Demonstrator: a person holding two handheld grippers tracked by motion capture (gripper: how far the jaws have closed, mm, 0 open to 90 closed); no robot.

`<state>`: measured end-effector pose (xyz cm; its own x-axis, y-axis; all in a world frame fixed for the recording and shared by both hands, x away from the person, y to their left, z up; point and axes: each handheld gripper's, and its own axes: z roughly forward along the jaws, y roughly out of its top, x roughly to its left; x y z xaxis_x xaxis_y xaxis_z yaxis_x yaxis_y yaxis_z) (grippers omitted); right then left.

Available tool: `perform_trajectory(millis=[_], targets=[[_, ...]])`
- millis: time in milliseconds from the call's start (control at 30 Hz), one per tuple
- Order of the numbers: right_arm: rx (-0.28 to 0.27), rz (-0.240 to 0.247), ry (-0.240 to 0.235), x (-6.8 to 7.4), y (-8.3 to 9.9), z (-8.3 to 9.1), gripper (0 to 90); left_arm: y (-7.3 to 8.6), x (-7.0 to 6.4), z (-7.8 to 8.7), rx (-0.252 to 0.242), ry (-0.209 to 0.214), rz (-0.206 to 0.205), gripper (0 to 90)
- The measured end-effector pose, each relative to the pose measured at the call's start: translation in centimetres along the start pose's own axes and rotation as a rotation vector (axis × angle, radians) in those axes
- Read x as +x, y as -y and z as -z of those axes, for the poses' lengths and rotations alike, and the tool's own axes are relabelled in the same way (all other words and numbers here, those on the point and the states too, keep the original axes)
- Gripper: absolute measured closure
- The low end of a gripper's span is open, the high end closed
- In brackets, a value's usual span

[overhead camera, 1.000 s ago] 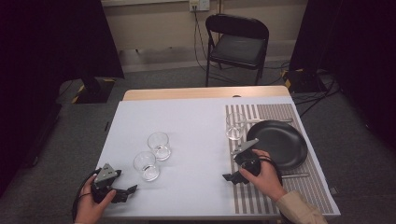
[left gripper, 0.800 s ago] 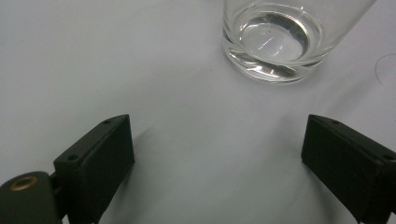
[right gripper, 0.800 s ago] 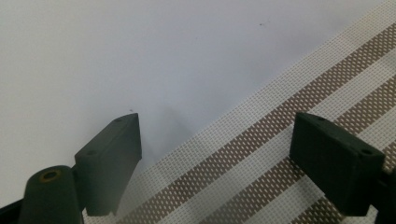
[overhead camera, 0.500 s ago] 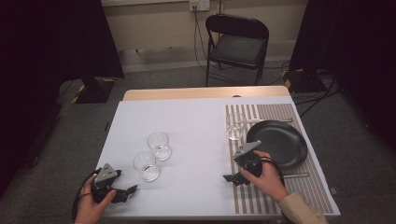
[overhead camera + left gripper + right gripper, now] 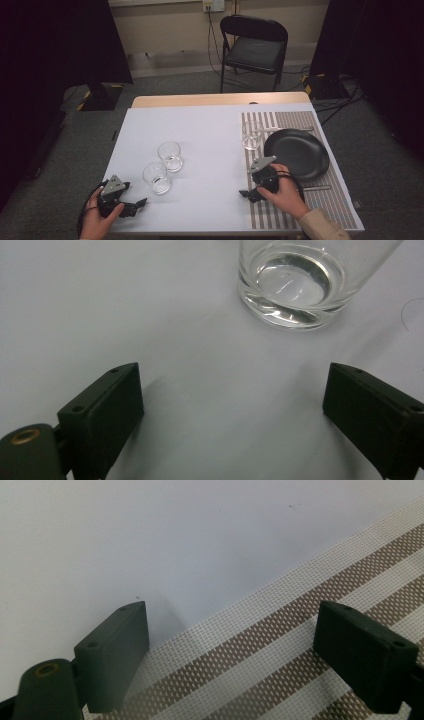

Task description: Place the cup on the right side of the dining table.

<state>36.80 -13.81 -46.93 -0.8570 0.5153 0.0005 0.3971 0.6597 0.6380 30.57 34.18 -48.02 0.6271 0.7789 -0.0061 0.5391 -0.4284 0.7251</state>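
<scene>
A black plate (image 5: 296, 153) lies on a striped placemat (image 5: 285, 210) along the counter's right edge. A third glass (image 5: 252, 135) stands on the mat just left of the plate. A black folding chair (image 5: 254, 49) stands on the floor beyond the counter's far edge.

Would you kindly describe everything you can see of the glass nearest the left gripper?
The nearest glass is a short, clear tumbler with a thick, heavy base, seemingly real glass. It stands upright and looks empty on the white table. A second glass stands just beyond it, close by; whether they touch is unclear. The left gripper rests near it with jaws wide apart, not touching it; its own view shows the base ahead.
</scene>
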Motion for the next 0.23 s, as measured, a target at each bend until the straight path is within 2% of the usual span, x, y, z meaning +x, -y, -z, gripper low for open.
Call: perform_trajectory(millis=[233], targets=[[-0.014, -0.002, 0.002, 0.03, 0.17, 0.00, 13.7, 0.00, 0.07, 0.00, -0.004, 0.003, 0.001, 8.5]])
